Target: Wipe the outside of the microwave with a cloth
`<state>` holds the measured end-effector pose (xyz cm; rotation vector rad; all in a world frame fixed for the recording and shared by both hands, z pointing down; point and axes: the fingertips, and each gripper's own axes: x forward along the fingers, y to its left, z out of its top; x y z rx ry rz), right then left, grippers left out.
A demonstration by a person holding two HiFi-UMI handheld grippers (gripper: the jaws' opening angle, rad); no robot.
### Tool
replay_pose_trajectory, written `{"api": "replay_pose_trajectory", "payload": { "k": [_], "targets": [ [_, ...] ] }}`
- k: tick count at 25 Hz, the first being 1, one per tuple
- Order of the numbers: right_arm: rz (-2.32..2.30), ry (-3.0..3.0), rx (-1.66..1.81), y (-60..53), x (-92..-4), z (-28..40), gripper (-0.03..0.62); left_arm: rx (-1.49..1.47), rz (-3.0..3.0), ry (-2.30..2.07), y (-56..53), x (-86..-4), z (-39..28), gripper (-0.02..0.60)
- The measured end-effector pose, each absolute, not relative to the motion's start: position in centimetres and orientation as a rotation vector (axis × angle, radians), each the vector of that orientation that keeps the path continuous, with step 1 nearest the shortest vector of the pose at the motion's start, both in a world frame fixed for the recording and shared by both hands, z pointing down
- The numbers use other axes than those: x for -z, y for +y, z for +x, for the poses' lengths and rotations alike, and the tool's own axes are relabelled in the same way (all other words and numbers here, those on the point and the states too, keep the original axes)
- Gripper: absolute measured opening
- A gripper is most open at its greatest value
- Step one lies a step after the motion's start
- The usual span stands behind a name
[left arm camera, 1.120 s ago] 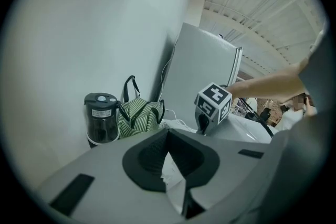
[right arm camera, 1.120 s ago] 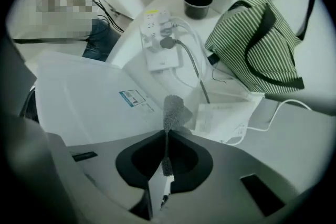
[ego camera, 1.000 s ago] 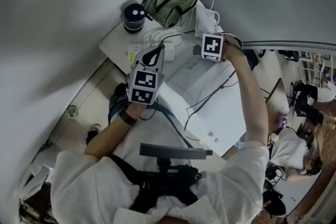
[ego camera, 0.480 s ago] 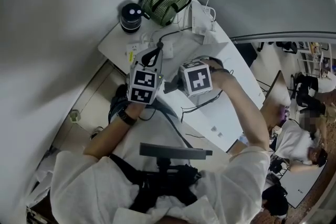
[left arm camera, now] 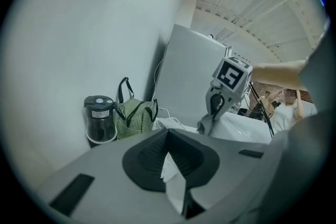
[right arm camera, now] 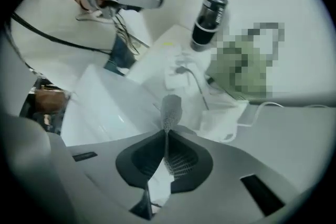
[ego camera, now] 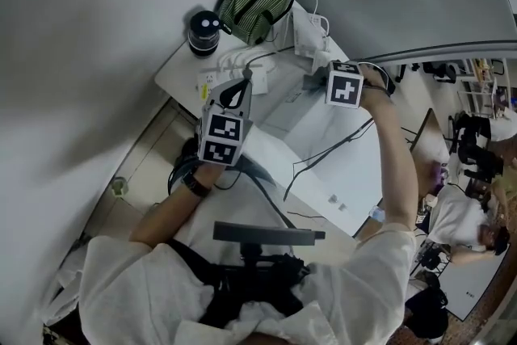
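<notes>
A white microwave [ego camera: 323,133] stands on a white table [ego camera: 182,69]. My right gripper [ego camera: 313,82] is at the far end of the microwave's top, shut on a grey mesh cloth [right arm camera: 170,109] that sticks out past its tips over the microwave [right arm camera: 105,107]. In the left gripper view the right gripper [left arm camera: 210,117] holds the cloth [left arm camera: 206,126] down on the white top. My left gripper [ego camera: 240,85] hovers at the microwave's near left side. Its jaws [left arm camera: 169,136] are shut, with no cloth in them.
At the table's far end stand a black kettle [ego camera: 204,30] and a green striped bag [ego camera: 254,0]. A white power strip [ego camera: 214,78] with cables lies near the left gripper. A black cable [ego camera: 323,157] trails across the microwave. People sit at the right.
The right gripper swept in across the microwave top toward the left gripper, then back out to the far end. The left gripper has hardly moved.
</notes>
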<state>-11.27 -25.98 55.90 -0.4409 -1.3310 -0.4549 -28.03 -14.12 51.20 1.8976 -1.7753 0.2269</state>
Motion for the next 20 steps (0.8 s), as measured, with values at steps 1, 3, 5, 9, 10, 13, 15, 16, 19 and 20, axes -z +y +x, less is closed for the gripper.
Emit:
{"api": "replay_pose_trajectory", "payload": {
  "k": [1,3,5,9,10,13,15,16,19,20],
  "targets": [
    [-0.356,-1.325,0.498,-28.0,-55.4,-10.9,0.038,-0.230,1.900,-1.777,-13.8,-51.0,-28.1,0.031],
    [-0.223,-1.343,0.555,-30.4,-54.4,-10.4,0.038,-0.237,1.909,-1.779,-13.0,-50.5,-28.2,0.031],
    [-0.167,-1.400,0.571,-29.6,-53.3,-10.5,0.038,-0.243,1.926,-1.776,-12.2,-49.9,-28.1,0.031],
    [-0.220,-1.567,0.622,-20.2,-50.3,-13.4,0.038,-0.262,1.986,-1.743,-9.9,-48.3,-27.2,0.031],
    [-0.240,-1.609,0.628,-16.8,-49.6,-14.1,0.038,-0.272,2.015,-1.718,-9.3,-47.9,-26.6,0.031],
    [-0.320,-1.691,0.600,-7.5,-48.5,-14.4,0.038,-0.308,2.112,-1.630,-7.5,-47.3,-23.7,0.031],
    [-0.355,-1.733,0.550,-2.8,-48.1,-13.0,0.038,-0.322,2.173,-1.589,-6.7,-47.0,-21.3,0.031],
    [-0.346,-1.757,0.515,-1.1,-47.8,-11.8,0.038,-0.324,2.208,-1.567,-6.5,-46.8,-20.0,0.031],
    [-0.221,-1.782,0.377,2.1,-47.2,-5.6,0.038,-0.313,2.316,-1.450,-6.4,-46.4,-14.7,0.031],
    [-0.172,-1.774,0.329,2.9,-47.2,-2.8,0.038,-0.309,2.342,-1.407,-6.1,-46.3,-12.7,0.031]
  ]
}}
